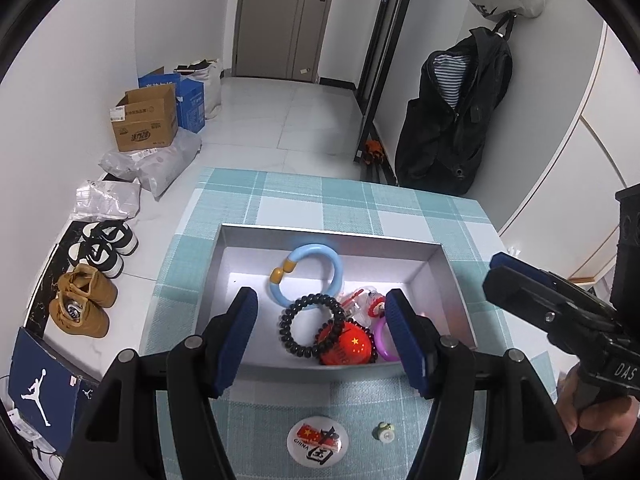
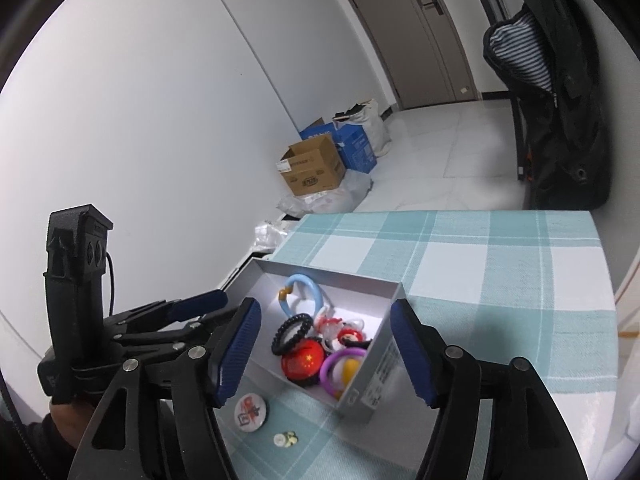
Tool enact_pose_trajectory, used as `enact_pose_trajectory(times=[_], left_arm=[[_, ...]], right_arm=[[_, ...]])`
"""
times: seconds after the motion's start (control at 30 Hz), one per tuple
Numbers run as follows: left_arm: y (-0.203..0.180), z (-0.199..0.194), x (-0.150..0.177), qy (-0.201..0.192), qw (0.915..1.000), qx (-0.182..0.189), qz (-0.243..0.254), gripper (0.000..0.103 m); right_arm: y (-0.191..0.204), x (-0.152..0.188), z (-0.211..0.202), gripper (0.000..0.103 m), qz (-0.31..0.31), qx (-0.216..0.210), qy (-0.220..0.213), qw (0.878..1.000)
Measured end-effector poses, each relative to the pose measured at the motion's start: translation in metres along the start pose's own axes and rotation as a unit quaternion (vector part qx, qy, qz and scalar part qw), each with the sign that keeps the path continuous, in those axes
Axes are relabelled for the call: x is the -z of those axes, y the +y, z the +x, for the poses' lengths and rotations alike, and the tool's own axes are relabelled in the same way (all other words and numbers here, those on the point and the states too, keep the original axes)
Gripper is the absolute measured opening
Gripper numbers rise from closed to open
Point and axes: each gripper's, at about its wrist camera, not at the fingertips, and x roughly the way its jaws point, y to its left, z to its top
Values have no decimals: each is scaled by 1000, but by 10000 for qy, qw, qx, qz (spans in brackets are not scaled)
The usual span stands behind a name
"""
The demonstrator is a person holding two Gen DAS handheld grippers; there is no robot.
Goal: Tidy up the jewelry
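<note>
A grey open box [image 1: 452,280] [image 2: 384,368] on the checked tablecloth holds a light blue ring [image 1: 320,256] [image 2: 308,284], a black bead bracelet [image 1: 298,344] [image 2: 288,332], a red flag badge [image 1: 350,346] [image 2: 302,362], a purple ring [image 1: 382,342] [image 2: 332,364] and small clear pieces. A round white badge [image 1: 318,442] [image 2: 251,408] and a small pale charm [image 1: 385,431] [image 2: 285,439] lie on the cloth in front of the box. My left gripper [image 1: 324,340] is open and empty above the box's near side. My right gripper [image 2: 326,354] is open and empty over the box.
The table [image 1: 360,200] [image 2: 500,280] has a teal and white checked cloth. On the floor to the left are shoes [image 1: 84,300], cardboard boxes [image 1: 146,118] [image 2: 312,168] and plastic bags. A black jacket [image 1: 452,120] [image 2: 560,100] hangs at the right.
</note>
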Motion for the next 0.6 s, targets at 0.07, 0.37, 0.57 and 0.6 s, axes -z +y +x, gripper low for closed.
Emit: enact_pose_trajectory(times=[0.07,0.37,0.57,0.6], left_arm=[[0,-5,2,-51,10000,-57,-8,61],[7,-24,25,-151,9992,-363,-108,62],[14,-30,35,-99,9987,-465,-170,62],[15,-31,37,-101,9987,-447,-208,62]], right_arm=[[1,2,-4,70,2,9,-22,10000],[21,15,-12,78,-255,16,152,9996],[38,31,-11,80,-533,-6,353,9980],[40,34,-11,80,-566,6,374,9977]])
